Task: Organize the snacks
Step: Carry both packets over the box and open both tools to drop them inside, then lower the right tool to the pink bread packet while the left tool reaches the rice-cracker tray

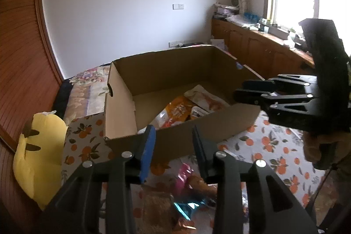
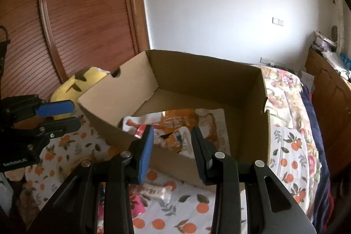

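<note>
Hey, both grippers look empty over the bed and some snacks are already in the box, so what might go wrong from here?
1. The snack packets outside the cardboard box lie partly hidden under the left gripper, so a reach down may miss or crush one.
2. The box sits on soft bedding; a nudge on its near wall could shift it.
3. The right gripper and the left are close together and may bump.

Both wrist views look forward and down, close over the bed (image 1: 274,144). Left view faces the window wall; right faces the wardrobe. Shared: cardboard box (image 1: 175,71) (image 2: 197,80).
</note>
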### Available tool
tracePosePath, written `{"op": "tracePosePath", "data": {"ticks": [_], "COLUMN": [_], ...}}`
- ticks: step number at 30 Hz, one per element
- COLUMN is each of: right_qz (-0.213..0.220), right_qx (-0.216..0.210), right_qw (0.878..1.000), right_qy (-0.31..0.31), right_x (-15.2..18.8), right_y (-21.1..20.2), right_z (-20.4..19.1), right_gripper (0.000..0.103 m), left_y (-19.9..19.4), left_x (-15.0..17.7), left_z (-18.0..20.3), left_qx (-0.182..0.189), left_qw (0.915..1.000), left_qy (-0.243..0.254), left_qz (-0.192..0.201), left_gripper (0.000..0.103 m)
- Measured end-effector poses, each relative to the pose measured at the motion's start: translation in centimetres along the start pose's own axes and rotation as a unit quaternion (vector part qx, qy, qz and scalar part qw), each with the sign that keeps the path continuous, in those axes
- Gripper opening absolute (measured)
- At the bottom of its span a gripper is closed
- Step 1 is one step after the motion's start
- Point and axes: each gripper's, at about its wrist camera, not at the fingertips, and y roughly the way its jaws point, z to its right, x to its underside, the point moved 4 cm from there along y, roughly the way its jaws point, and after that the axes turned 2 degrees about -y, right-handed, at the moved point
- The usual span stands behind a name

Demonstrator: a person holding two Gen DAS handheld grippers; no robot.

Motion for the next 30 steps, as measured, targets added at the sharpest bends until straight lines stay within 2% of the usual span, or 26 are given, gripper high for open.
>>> {"op": "tracePosePath", "data": {"ticks": [5, 11, 15, 20, 26, 30], "right_qz": [0.0, -0.004, -0.005, -0.012, -0.03, -0.041], "right_qx": [-0.005, -0.018, -0.029, -0.047, -0.058, -0.065], "right_qw": [1.0, 1.0, 0.999, 0.999, 0.998, 0.997], "right_qy": [-0.004, -0.009, -0.015, -0.016, -0.02, -0.02], "right_x": [0.7, 1.9, 2.6, 3.7, 5.3, 6.2], "right_y": [-1.1, -2.2, -2.9, -2.9, -1.6, -0.5], "right_z": [-0.9, -2.2, -3.3, -4.7, -6.2, -7.0], "right_gripper": [0.035, 0.035, 0.036, 0.037, 0.037, 0.038], "left_y": [-1.6, -3.4, -3.7, -3.3, -2.8, -2.4], "left_x": [0.7, 1.5, 2.5, 4.5, 6.5, 7.8], "left_z": [0.6, 0.5, -0.1, -0.6, -1.2, -1.7], "left_qx": [0.011, -0.027, -0.056, -0.06, -0.04, -0.007], "left_qw": [0.9999, 0.9996, 0.9984, 0.9979, 0.9986, 0.9984], "left_qy": [0.002, 0.001, 0.008, 0.012, -0.007, -0.014], "left_qz": [-0.006, 0.011, -0.001, -0.02, -0.034, -0.054], "left_gripper": [0.037, 0.037, 0.037, 0.038, 0.038, 0.038]}}
